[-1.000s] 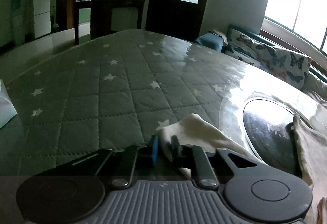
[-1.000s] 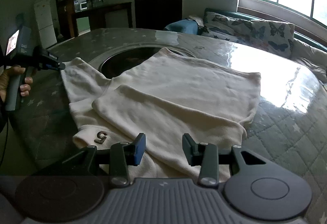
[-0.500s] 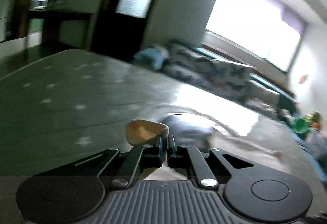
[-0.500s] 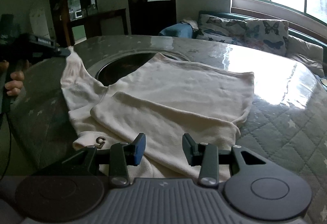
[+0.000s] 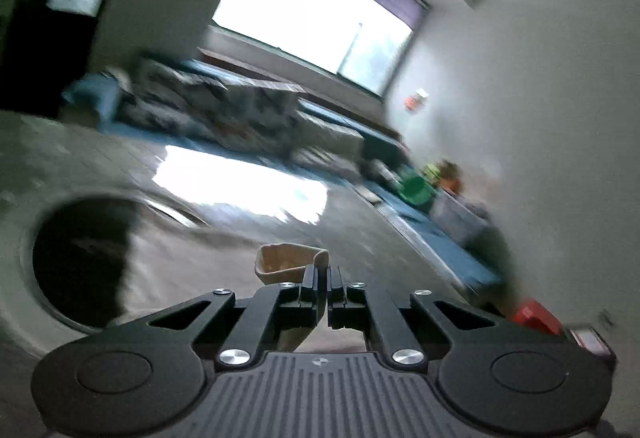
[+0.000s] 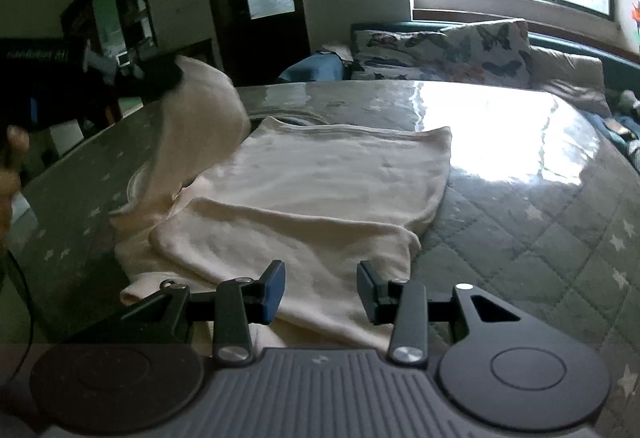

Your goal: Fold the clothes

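A cream shirt (image 6: 320,178) lies flat on the table, its near side folded over. My left gripper (image 5: 324,270) is shut on the shirt's sleeve cuff (image 5: 288,262), which curls up just past the fingertips. In the right wrist view that left gripper (image 6: 168,76) is at the upper left, holding the sleeve (image 6: 200,110) raised above the table and arching toward the shirt's body. My right gripper (image 6: 320,286) hovers open over the shirt's near edge, with nothing pressed between its fingers.
The table (image 6: 560,238) has a grey quilted star cover under glass, with a dark round inset (image 5: 80,258) beside the shirt. A sofa with butterfly cushions (image 6: 460,46) runs behind it under the window. A person's hand (image 6: 12,158) holds the left gripper.
The left gripper has lifted the sleeve off the table and swung it up and right toward the shirt, turning to face the window. The right gripper shifted slightly and stays open.
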The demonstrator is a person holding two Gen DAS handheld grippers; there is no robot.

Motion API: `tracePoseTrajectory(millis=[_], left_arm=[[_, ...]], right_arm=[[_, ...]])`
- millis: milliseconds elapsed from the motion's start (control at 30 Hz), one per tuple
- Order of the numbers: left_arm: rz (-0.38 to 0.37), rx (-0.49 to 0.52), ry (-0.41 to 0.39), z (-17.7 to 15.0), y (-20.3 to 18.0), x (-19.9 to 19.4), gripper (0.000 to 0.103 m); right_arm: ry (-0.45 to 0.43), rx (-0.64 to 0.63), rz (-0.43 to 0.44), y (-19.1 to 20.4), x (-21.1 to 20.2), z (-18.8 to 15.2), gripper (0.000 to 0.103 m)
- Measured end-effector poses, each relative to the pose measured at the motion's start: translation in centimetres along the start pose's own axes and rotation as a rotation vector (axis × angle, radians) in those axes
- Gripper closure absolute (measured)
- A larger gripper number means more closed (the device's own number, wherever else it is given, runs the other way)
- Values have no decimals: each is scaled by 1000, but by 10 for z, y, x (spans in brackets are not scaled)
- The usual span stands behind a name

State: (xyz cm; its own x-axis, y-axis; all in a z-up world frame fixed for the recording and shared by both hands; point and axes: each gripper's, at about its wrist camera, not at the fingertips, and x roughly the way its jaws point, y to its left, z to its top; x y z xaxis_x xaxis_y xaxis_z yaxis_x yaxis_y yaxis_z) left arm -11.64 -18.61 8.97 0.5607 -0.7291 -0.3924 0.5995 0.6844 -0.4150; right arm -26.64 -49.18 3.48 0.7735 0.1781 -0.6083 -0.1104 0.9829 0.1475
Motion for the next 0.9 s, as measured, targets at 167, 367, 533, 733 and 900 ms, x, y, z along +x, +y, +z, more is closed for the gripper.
tracePoseTrajectory(millis=[167,367,533,733,900], left_arm=[[-35,72,136,-25,-11,26,87],[-55,129,178,-42,-7,19,72],[14,187,151,-36,13,-4,69],[152,239,150,-35,49,-33,65],[179,286,188,-46,59,-45,65]], right_arm=[[7,4,-21,-4,-1,-3,63],[5,17,-29,-8,-2,-3,63],[-9,20,-17,-6,1,6,63],[14,7,1,0,20,11,64],[45,34,0,-5,40,14,65]])
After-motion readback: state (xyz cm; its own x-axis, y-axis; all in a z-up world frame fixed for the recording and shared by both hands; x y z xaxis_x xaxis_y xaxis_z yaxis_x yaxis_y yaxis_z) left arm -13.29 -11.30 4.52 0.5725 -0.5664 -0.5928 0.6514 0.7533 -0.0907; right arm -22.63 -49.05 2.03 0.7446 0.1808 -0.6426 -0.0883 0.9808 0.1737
